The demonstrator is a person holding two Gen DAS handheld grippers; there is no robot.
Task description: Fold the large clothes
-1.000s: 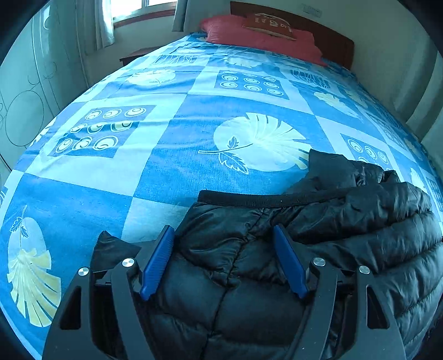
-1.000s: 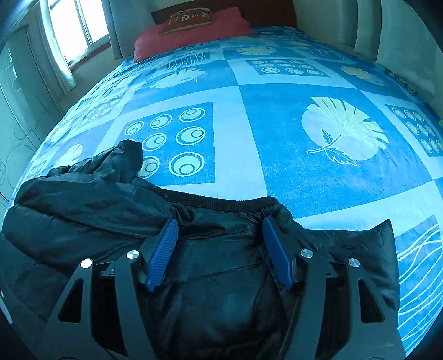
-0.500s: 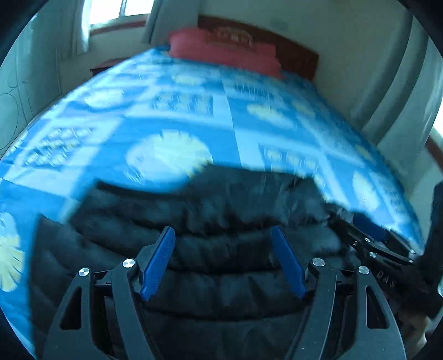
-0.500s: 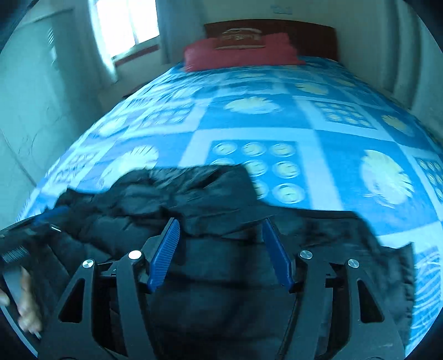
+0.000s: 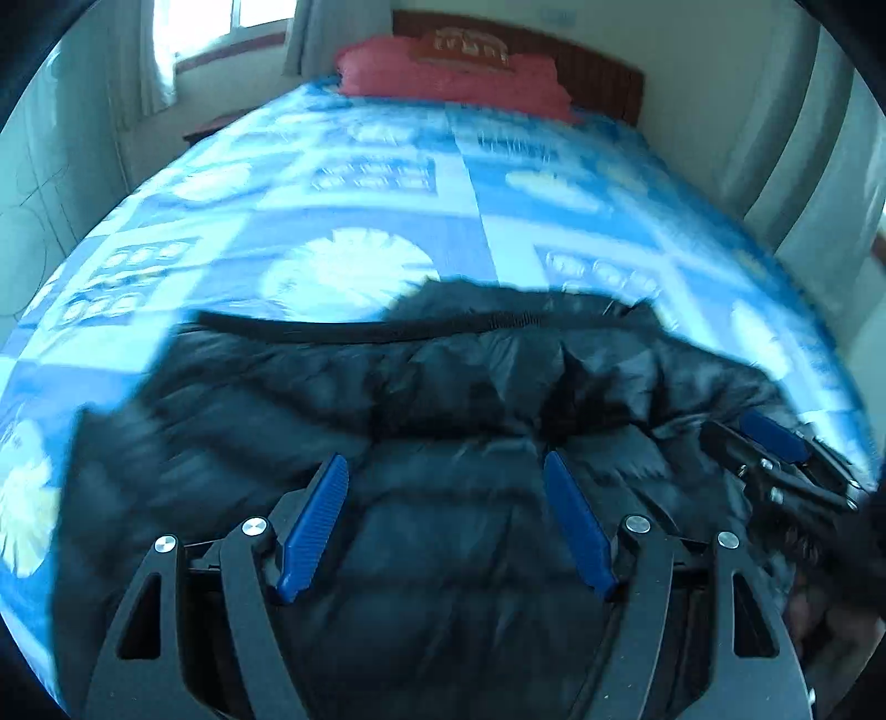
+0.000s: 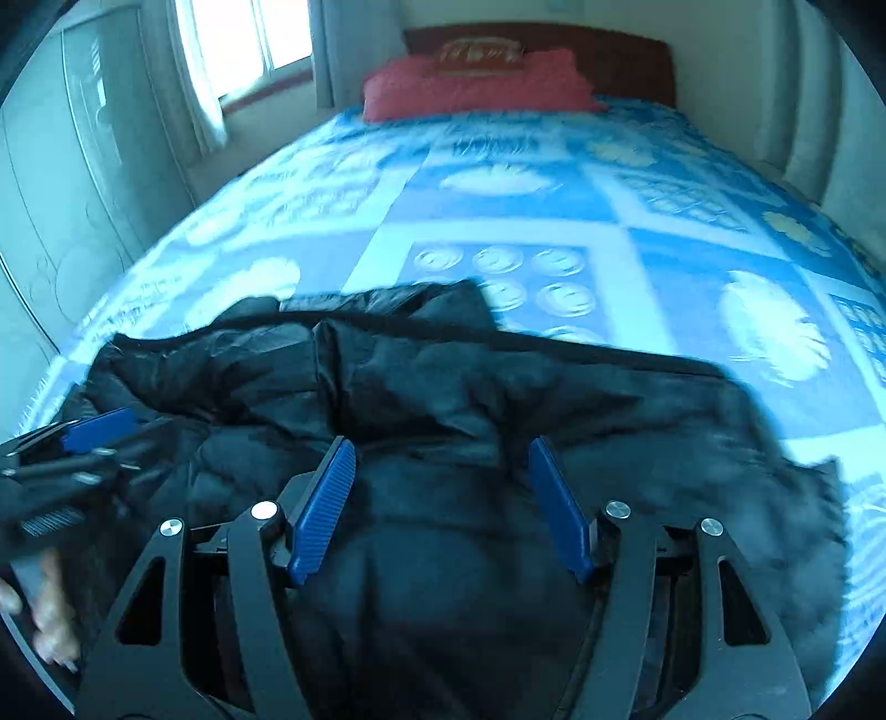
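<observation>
A black puffer jacket (image 5: 443, 399) lies bunched on the blue patterned bed (image 5: 354, 194), its ribbed hem along the far edge. My left gripper (image 5: 446, 465) is open and empty above the jacket's middle. My right gripper (image 6: 437, 451) is also open and empty above the jacket (image 6: 443, 387). The right gripper shows at the right edge of the left wrist view (image 5: 775, 448). The left gripper shows at the left edge of the right wrist view (image 6: 94, 437). Both views are motion-blurred.
A red pillow (image 5: 454, 77) and a wooden headboard (image 6: 609, 50) stand at the far end of the bed. A window with curtains (image 6: 243, 50) and a pale wardrobe (image 6: 61, 183) are on the left. Curtains (image 5: 819, 155) hang on the right.
Both grippers have lifted and pulled back from the jacket, staying open. The views tilted up toward the headboard. Each gripper now appears in the other's view.
</observation>
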